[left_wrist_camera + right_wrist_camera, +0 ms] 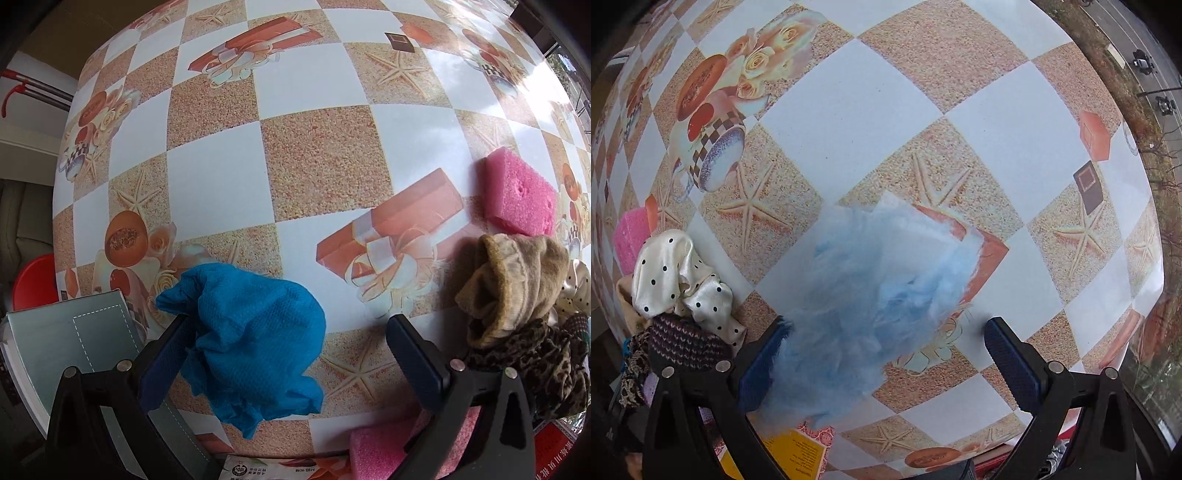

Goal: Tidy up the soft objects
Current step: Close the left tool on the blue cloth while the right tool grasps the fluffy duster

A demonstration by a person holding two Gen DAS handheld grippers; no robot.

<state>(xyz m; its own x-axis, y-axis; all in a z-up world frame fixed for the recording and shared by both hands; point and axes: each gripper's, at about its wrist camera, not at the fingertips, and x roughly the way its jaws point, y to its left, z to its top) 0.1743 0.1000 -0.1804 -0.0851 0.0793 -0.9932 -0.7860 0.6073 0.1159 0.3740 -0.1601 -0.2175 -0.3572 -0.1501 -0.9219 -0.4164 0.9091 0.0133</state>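
The blue cloth lay crumpled on the table, hard against the inner face of the left claw's left finger — well apart from the other finger, its jaws spread wide and gripping nothing. The right claw, likewise released, straddled the pale blue fluff (bunched toward its left finger), so each claw was nearest its own item.

The near pink sponge is cut off by the bottom edge; the yellow printed card perhaps carries text, too small to read.
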